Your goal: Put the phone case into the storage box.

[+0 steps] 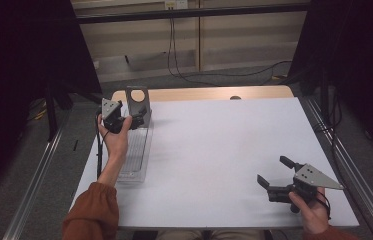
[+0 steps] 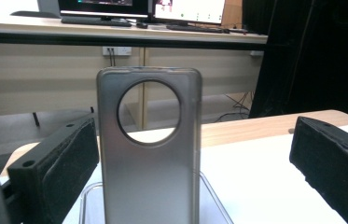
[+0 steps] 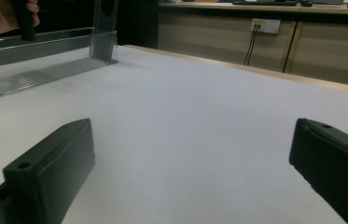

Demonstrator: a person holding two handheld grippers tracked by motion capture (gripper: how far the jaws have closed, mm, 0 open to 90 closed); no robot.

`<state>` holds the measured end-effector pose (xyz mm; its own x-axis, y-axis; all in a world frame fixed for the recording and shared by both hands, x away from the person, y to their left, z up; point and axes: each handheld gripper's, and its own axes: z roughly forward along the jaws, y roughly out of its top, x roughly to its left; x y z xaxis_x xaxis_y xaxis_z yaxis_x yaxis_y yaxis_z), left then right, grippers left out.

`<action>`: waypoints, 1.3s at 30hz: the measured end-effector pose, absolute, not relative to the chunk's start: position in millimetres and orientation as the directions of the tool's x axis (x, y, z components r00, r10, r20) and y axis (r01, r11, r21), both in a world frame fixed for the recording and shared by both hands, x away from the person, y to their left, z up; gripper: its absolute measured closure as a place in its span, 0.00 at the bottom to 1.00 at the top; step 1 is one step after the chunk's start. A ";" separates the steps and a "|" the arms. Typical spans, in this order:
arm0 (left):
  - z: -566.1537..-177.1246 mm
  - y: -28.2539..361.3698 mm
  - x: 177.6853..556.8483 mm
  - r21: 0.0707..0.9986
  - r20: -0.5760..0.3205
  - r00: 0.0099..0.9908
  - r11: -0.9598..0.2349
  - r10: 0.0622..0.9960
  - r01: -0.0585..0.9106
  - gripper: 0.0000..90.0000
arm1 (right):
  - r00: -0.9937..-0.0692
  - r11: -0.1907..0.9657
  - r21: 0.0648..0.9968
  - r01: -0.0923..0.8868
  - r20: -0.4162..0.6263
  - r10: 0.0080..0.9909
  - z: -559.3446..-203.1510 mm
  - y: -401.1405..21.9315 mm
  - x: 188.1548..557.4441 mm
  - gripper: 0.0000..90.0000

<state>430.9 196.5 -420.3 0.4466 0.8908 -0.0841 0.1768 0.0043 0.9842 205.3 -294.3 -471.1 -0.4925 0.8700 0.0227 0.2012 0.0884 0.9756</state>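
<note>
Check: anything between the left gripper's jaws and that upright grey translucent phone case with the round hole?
Nothing visible. The grey translucent phone case stands upright at the clear plastic tray's far end, between the left gripper's open jaws.

We see a white rectangular table top (image 1: 214,150) with a light wooden strip (image 1: 209,93) along its far edge. Beyond it runs a beige panelled wall (image 1: 139,40) carrying a white socket plate (image 2: 116,50), from which black cables (image 1: 174,55) hang to the grey floor (image 1: 224,79). Dark monitors (image 2: 101,7) stand on a long desk (image 2: 115,33).
</note>
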 end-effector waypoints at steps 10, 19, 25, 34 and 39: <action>-413.9 197.9 409.4 0.988 -0.090 0.506 0.014 0.858 0.153 0.02 | -0.491 0.095 0.975 0.199 0.015 0.871 -470.5 -294.2 205.4 0.00; -411.5 200.1 388.9 0.991 -0.084 0.532 0.015 0.842 0.132 0.02 | -0.487 0.096 0.976 0.195 0.011 0.874 -469.6 -293.9 204.8 0.00; -409.1 208.1 376.0 0.991 -0.105 0.538 0.045 0.836 0.123 0.02 | -0.484 0.093 0.977 0.192 0.011 0.875 -469.4 -294.1 204.7 0.00; -405.5 216.6 352.5 0.995 -0.091 0.550 0.049 0.830 0.091 0.02 | -0.481 0.088 0.977 0.194 0.017 0.877 -469.3 -293.8 204.7 0.00; -407.5 219.5 339.6 0.996 -0.078 0.566 0.040 0.821 0.079 0.02 | -0.484 0.083 0.978 0.193 0.021 0.875 -468.9 -293.1 204.7 0.00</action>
